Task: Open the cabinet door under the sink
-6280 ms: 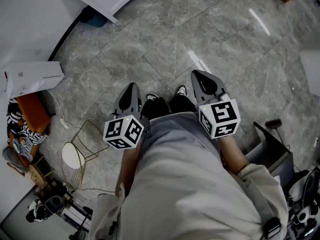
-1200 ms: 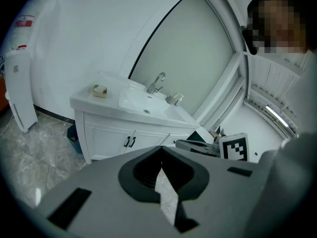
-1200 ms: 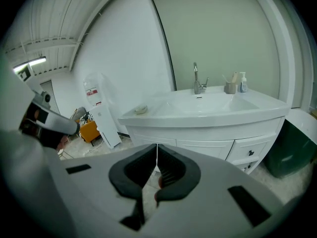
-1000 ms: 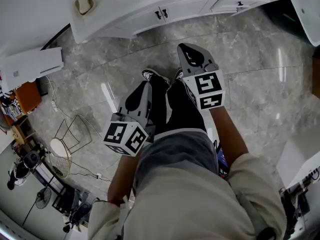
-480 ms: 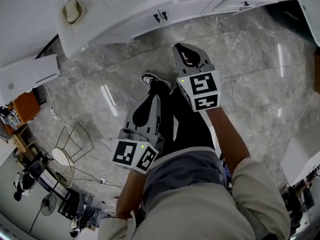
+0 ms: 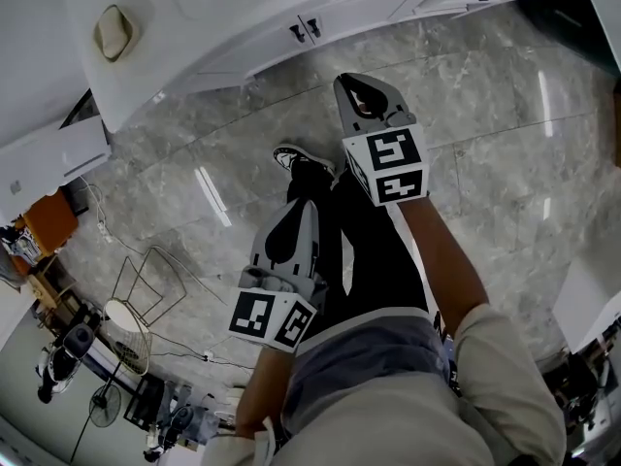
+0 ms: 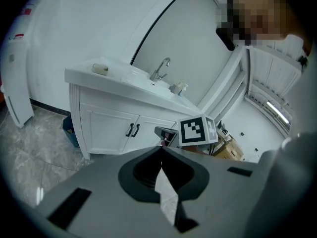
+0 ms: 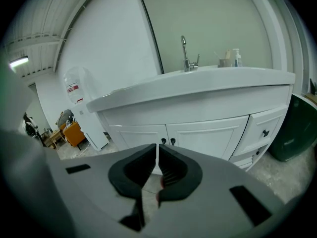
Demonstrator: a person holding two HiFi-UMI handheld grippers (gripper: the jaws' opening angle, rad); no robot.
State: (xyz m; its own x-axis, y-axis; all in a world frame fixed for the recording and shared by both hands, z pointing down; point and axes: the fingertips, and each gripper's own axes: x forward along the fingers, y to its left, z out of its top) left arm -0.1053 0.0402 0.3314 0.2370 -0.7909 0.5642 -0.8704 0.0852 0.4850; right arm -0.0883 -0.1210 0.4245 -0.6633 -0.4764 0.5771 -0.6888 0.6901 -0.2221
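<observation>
The white vanity under the sink has two shut doors [image 6: 325, 19] with a pair of black handles [image 6: 304, 30] where they meet. In the right gripper view the doors [image 8: 200, 137] and handles [image 8: 168, 141] lie straight ahead, some distance off, below the faucet [image 8: 185, 53]. My right gripper [image 6: 357, 80] [image 8: 157, 146] is held forward, shut and empty. My left gripper [image 6: 294, 205] [image 7: 161, 148] hangs lower and further back, shut and empty. It sees the doors [image 7: 106, 128] and handles [image 7: 132, 130] from the left side.
A drawer stack [image 8: 262, 130] and a dark green bin [image 8: 297, 128] flank the doors' right side. A blue bin [image 7: 69, 130] sits at the vanity's left end. A white appliance [image 6: 49, 158] and a wire stool [image 6: 146, 280] stand on the marble floor to the left.
The person has walked up to the vanity, which now fills the top of the head view. The right gripper reached forward while the left gripper dropped back and lower.
</observation>
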